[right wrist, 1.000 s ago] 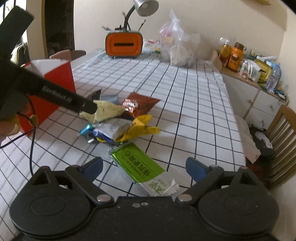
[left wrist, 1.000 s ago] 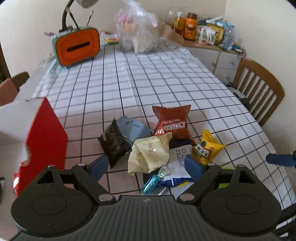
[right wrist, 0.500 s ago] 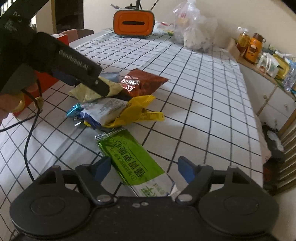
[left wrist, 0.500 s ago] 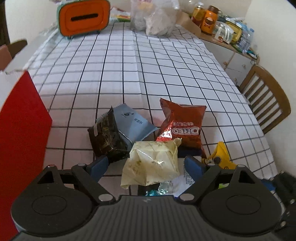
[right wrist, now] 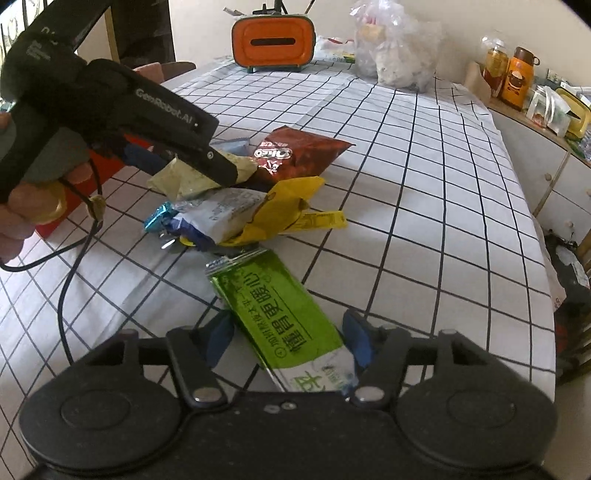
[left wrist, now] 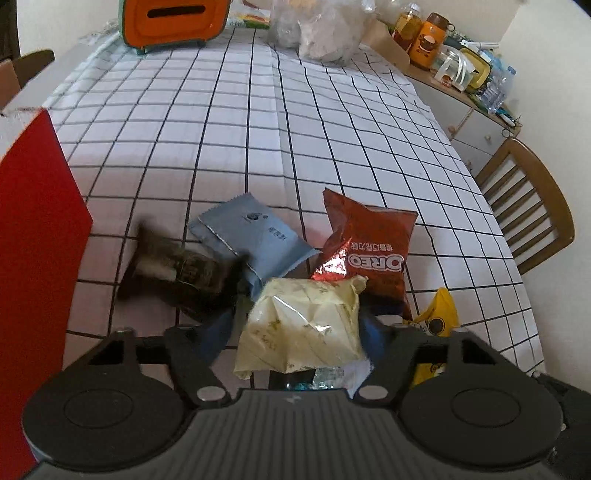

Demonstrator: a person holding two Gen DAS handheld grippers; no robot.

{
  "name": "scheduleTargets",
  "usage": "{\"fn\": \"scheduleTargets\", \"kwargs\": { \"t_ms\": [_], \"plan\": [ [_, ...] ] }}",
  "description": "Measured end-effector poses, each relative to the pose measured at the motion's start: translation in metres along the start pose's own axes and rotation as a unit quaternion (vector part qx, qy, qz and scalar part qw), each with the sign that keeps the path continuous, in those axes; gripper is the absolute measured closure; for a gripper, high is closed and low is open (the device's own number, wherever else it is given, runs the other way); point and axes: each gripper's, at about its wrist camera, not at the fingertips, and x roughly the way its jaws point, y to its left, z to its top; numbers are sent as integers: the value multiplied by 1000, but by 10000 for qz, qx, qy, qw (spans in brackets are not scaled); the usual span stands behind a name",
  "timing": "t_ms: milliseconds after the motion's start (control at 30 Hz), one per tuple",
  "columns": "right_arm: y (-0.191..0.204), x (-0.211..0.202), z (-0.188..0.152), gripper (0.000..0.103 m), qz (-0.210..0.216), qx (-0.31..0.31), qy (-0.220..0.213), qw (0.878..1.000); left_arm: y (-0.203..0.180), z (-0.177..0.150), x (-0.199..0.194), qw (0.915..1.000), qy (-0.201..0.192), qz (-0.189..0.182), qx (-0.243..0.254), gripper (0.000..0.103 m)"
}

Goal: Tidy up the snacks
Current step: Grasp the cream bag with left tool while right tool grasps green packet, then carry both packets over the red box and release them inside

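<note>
A pile of snack packets lies on the checked tablecloth (left wrist: pixel 258 122). Between the closing jaws of my left gripper (left wrist: pixel 295 330) sits a pale cream packet (left wrist: pixel 303 325); a slim gap shows at the left pad, so it is not pinched. Behind it lie a red Oreo packet (left wrist: pixel 369 240), a grey-blue packet (left wrist: pixel 255 240), a blurred dark packet (left wrist: pixel 177 269) and a yellow packet (left wrist: pixel 436 317). My right gripper (right wrist: pixel 288 336) is also closing, its pads either side of a flat green packet (right wrist: pixel 280 314) without squeezing it. A red box (left wrist: pixel 33 240) stands at the left.
An orange case (left wrist: pixel 173 22) and a clear plastic bag (left wrist: pixel 325 33) stand at the table's far end. Jars (left wrist: pixel 428 40) line a sideboard on the right, with a wooden chair (left wrist: pixel 532 206) beside the table. A person's hand (right wrist: pixel 22 214) and a cable (right wrist: pixel 70 266) are left of the pile.
Both grippers came down over their packets and their jaws narrowed. The dark packet slid left, away from the cream packet.
</note>
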Motion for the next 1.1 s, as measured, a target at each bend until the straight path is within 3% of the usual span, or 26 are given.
{"fn": "scheduleTargets", "kwargs": {
  "t_ms": [100,600,1100],
  "plan": [
    [3,-4,-3,61,3,103,-56,9999,1,-2,0,10000,13,-41,-44,44],
    [15,-31,-18,62,-243,783,-393,9959,4,-16,-20,9996,-248,54,93,54],
    [47,-96,-8,62,-365,859,-1036,9902,1,-38,-93,9961,-767,4,441,54]
  ]
}}
